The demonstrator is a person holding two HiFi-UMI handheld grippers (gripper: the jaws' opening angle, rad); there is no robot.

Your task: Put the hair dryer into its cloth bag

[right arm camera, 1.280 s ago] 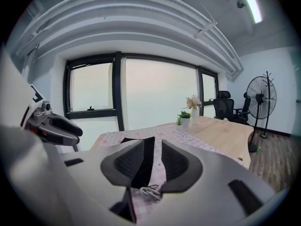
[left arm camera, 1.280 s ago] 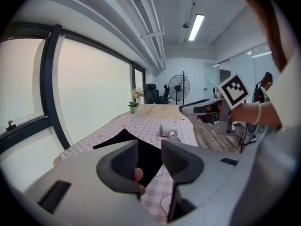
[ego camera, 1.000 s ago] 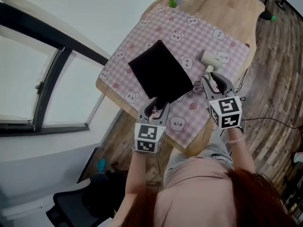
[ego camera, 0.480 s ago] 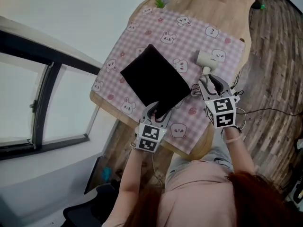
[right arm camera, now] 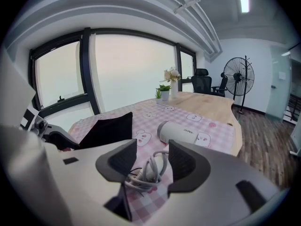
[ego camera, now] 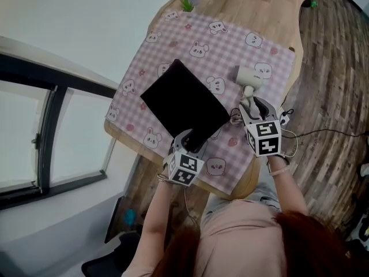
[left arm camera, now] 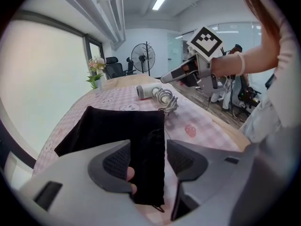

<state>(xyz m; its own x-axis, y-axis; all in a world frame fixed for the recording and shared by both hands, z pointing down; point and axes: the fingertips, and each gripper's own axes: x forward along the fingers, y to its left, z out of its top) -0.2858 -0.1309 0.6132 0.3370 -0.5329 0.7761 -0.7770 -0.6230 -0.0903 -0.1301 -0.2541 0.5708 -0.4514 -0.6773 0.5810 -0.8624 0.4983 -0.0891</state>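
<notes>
The left gripper (left arm camera: 148, 158) was just opened, the bag (ego camera: 181, 103) loose between its jaws. The right gripper (right arm camera: 153, 161) was just opened around the cord (right arm camera: 149, 172). The hair dryer (ego camera: 248, 75) was laid beside the bag on the table (ego camera: 259, 7)

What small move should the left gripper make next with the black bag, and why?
Probably close the left gripper on the cloth bag. Its jaws have just been opening, and the bag's near edge stands between them, not yet pinched. The right gripper, whose jaws have also just been opening, only straddles the coiled cord of the hair dryer.
</notes>
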